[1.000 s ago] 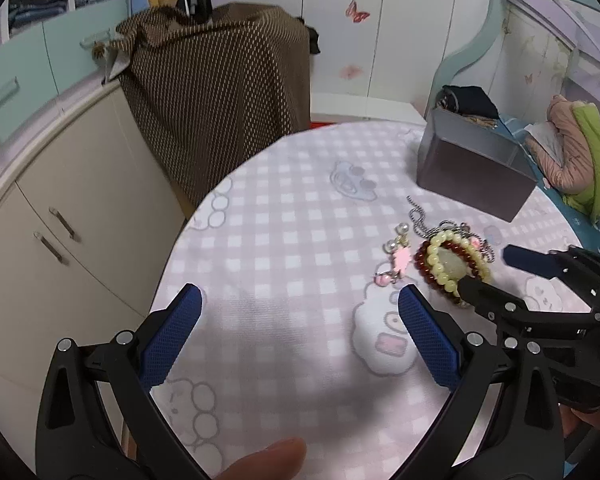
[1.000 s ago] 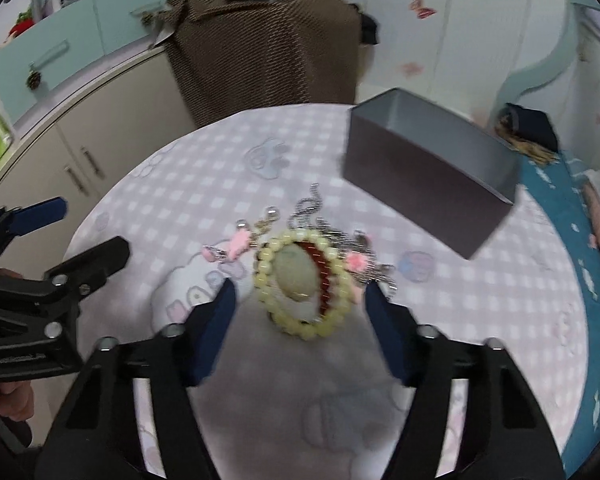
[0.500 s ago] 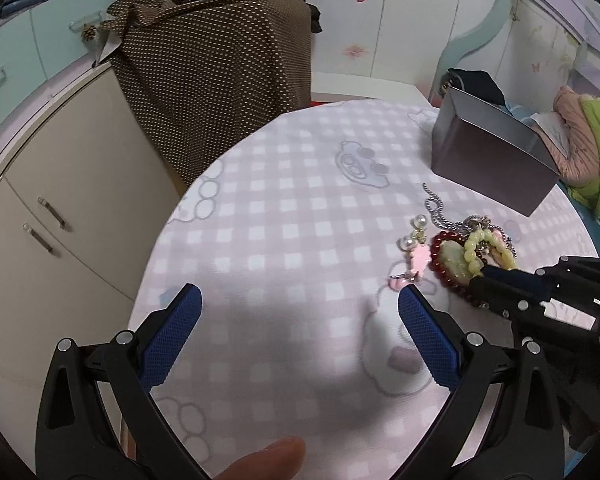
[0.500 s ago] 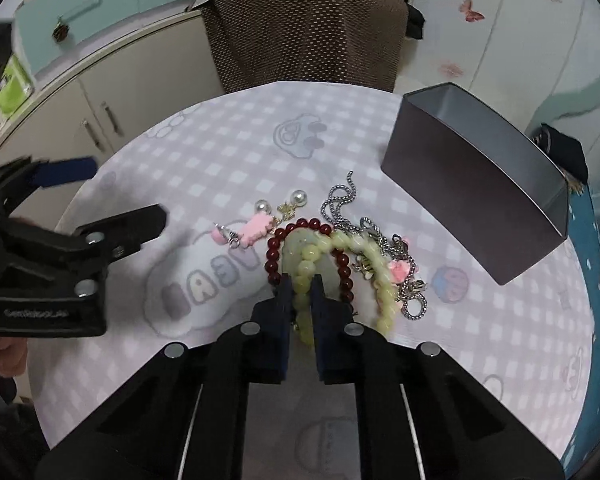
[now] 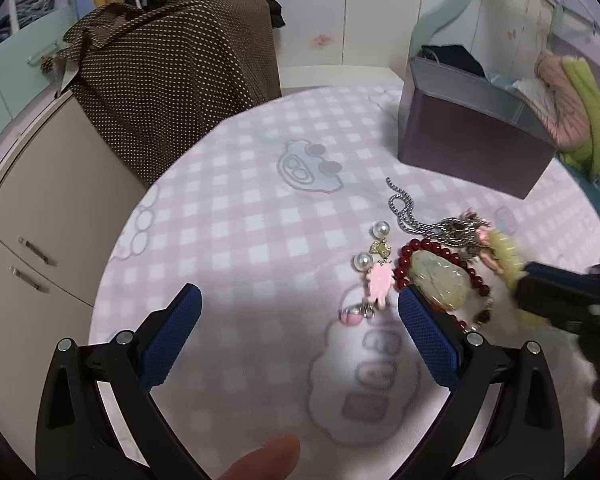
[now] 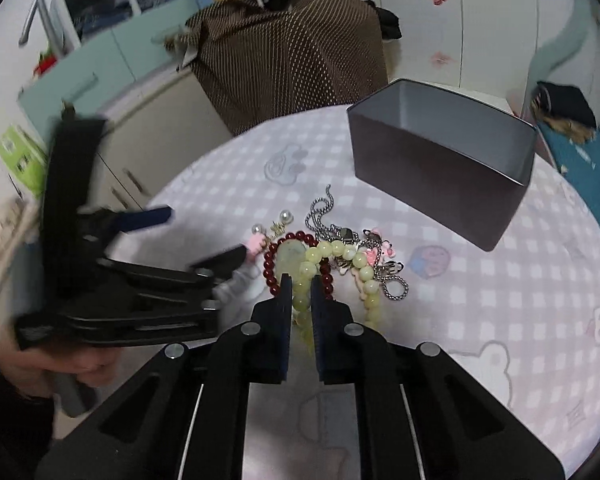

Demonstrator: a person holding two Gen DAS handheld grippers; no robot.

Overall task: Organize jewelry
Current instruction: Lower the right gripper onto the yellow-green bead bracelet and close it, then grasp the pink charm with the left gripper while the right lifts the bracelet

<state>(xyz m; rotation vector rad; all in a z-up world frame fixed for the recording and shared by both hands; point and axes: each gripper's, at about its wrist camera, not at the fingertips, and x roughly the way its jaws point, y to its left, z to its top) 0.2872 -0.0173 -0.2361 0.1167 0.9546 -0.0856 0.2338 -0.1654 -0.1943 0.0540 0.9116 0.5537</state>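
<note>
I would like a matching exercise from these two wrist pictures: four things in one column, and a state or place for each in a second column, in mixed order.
Things:
1. right gripper
2. left gripper
3. grey box
4. pearl earrings

States or places:
A. jaws wide apart, nothing between them
B. lying on the checked cloth, left of the red bead bracelet in the left wrist view
C. jaws closed on the pale yellow-green bead bracelet
D. standing open-topped beyond the jewelry pile

Pairs: 1-C, 2-A, 3-D, 4-B
</note>
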